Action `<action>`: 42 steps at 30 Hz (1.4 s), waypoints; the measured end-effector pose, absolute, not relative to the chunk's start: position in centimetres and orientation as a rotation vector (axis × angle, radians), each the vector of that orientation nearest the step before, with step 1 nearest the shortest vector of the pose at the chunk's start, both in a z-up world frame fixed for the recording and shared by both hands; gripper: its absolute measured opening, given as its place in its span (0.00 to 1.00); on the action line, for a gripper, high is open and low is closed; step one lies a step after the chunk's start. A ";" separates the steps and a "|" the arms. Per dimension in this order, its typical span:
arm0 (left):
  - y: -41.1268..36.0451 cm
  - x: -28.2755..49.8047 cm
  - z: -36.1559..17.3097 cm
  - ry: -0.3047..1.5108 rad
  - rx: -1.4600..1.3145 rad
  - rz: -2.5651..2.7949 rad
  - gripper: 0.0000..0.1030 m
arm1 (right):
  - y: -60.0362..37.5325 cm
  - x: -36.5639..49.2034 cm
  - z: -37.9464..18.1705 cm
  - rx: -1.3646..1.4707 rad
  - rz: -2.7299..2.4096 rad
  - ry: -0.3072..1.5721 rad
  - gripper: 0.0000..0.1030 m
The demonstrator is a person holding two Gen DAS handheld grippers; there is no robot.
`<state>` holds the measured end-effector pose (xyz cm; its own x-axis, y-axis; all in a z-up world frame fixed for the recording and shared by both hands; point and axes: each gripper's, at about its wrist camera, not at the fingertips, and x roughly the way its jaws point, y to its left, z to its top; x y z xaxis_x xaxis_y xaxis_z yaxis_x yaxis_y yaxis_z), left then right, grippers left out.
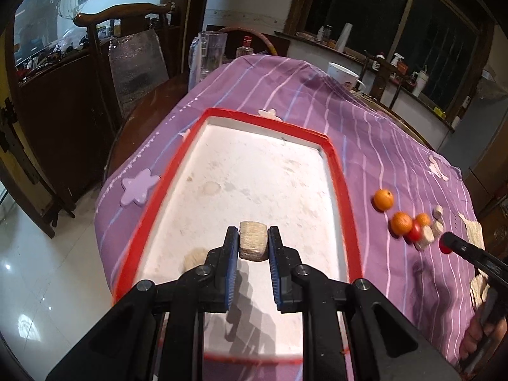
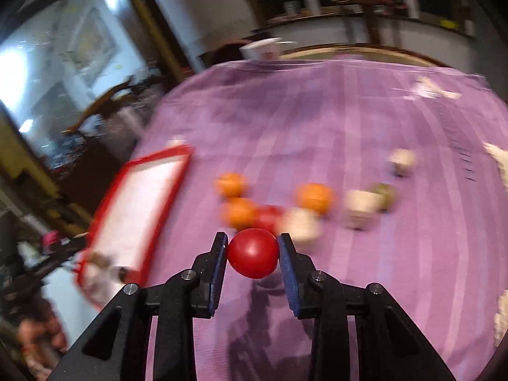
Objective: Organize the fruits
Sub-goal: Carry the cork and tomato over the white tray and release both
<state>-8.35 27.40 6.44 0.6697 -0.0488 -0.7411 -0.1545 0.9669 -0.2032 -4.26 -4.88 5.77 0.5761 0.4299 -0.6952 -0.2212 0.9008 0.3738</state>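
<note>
My left gripper (image 1: 253, 243) is shut on a beige ribbed chunk (image 1: 252, 240) and holds it above the white tray with a red rim (image 1: 177, 171). Another beige piece (image 1: 194, 257) lies in the tray near its left edge. My right gripper (image 2: 253, 252) is shut on a red tomato (image 2: 253, 252) above the purple cloth; it also shows in the left wrist view (image 1: 457, 247). Three oranges (image 1: 383, 199) (image 1: 401, 223) (image 1: 423, 219), another red tomato (image 1: 414, 231) and beige chunks (image 1: 424, 236) lie on the cloth right of the tray. The right wrist view is motion-blurred.
The table has a purple striped cloth (image 1: 381, 146). A white cup (image 1: 344, 74) stands at the far edge, a clear pitcher (image 1: 208, 55) and a wooden chair (image 1: 127, 47) at the back left. Tiled floor lies left of the table. More beige pieces (image 1: 474, 231) lie at the right.
</note>
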 end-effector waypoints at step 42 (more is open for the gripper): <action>17.6 -11.6 8.6 0.772 -0.182 0.073 0.70 | -7.1 -10.1 6.5 0.252 0.362 0.739 0.48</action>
<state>-11.63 17.60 8.55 0.7152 -0.0015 -0.6990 -0.1318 0.9818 -0.1370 -10.09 -7.07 6.54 0.6820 0.4066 -0.6080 -0.2313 0.9085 0.3481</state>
